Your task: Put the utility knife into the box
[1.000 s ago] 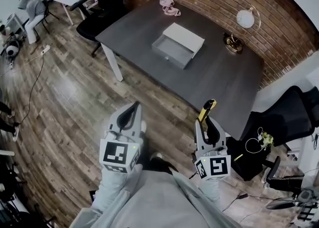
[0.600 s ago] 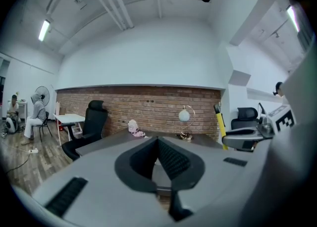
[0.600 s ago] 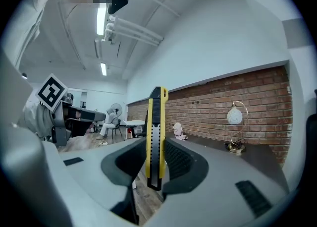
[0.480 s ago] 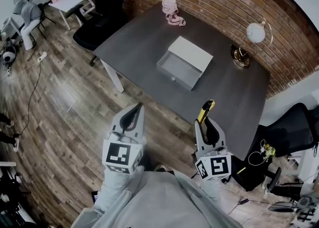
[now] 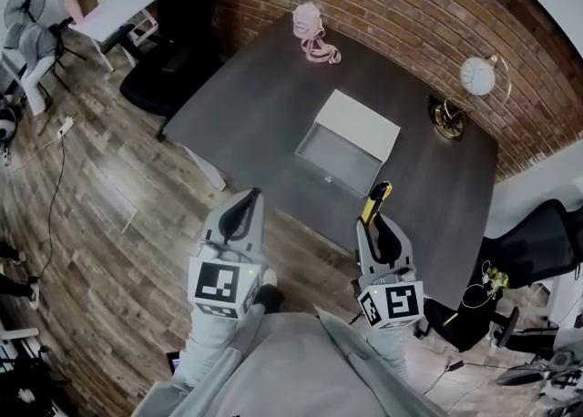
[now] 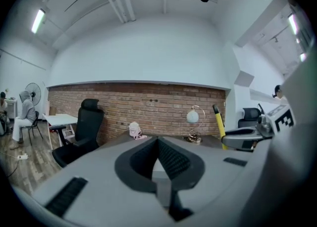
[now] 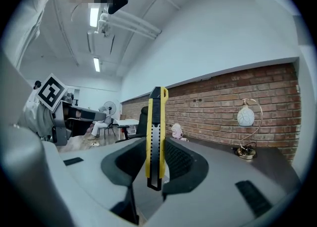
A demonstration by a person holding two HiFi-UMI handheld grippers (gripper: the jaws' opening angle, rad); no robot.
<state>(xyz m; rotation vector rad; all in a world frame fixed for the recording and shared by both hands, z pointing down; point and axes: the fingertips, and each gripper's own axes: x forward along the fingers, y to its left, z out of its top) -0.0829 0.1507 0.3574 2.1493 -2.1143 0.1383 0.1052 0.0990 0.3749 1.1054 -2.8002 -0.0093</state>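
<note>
The step in hand looks like the carry. The right claw (image 7: 157, 157) is pinching the utility knife (image 7: 156, 122) low on its yellow body, and the knife stands upright between the pads with most of its length sticking up above them. The left claw (image 6: 158, 144) is pressed together with nothing in it, and is held level with the right one on the near left. Both claws hang over the wooden floor (image 5: 109, 197) at the near edge of the worktop (image 5: 246, 96), so the knife is well apart from the box (image 5: 333, 171).

The box sits near the middle of the worktop. It is a shallow grey tray, open at its near end, with a white cover (image 5: 363, 124) over its far part. The open part looks empty, though what lies under the cover is hidden.

The next move probably calls for reaching the right claw forward over the open near end and tipping the knife from upright to flat so it fits inside the low walls. Then the claw can lower it and let go. The box is likely light and could slide if it is nudged, so the empty left claw may be needed to steady it.
</note>
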